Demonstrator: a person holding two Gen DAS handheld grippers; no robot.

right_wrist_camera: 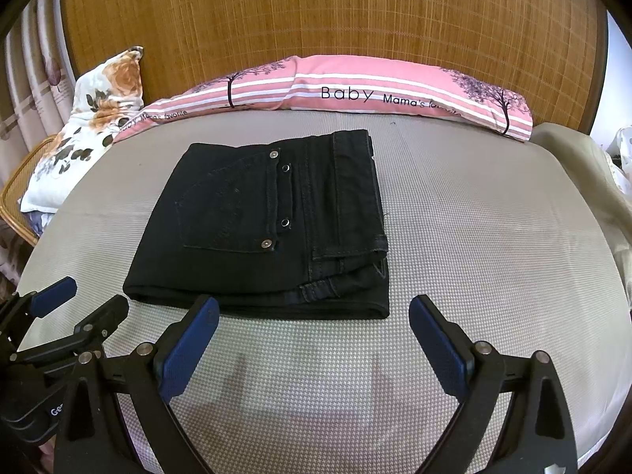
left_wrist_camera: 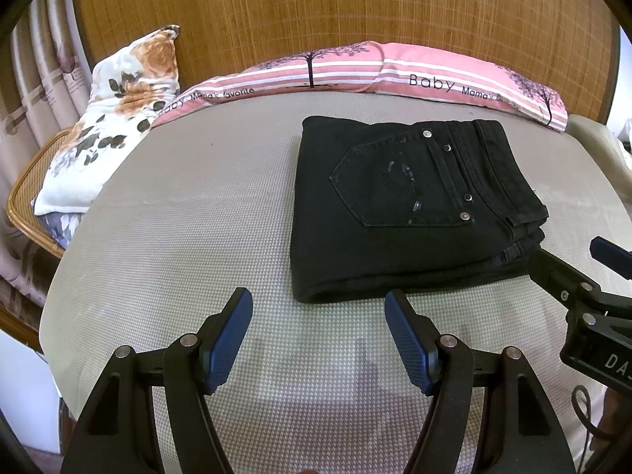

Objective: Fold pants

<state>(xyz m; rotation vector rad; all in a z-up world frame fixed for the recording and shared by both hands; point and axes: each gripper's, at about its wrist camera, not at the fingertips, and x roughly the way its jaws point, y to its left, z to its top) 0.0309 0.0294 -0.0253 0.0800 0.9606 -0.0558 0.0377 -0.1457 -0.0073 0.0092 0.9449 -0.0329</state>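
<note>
The black pants [left_wrist_camera: 407, 213] lie folded into a compact rectangle on the grey mattress [left_wrist_camera: 189, 213], back pocket and rivets facing up. They also show in the right wrist view [right_wrist_camera: 268, 233]. My left gripper [left_wrist_camera: 318, 308] is open and empty, just in front of the fold's near edge, not touching it. My right gripper [right_wrist_camera: 314, 316] is open and empty, its jaws spread in front of the near edge of the pants. The right gripper also shows at the right of the left wrist view [left_wrist_camera: 568, 264]. The left gripper also shows at the left of the right wrist view [right_wrist_camera: 91, 296].
A long pink striped pillow [left_wrist_camera: 379, 71] lies along the woven bamboo headboard [left_wrist_camera: 339, 8]. A floral pillow [left_wrist_camera: 118, 110] leans at the back left over a rattan chair [left_wrist_camera: 27, 197]. Curtains hang at far left. A beige cloth [right_wrist_camera: 584, 166] lies at the mattress's right edge.
</note>
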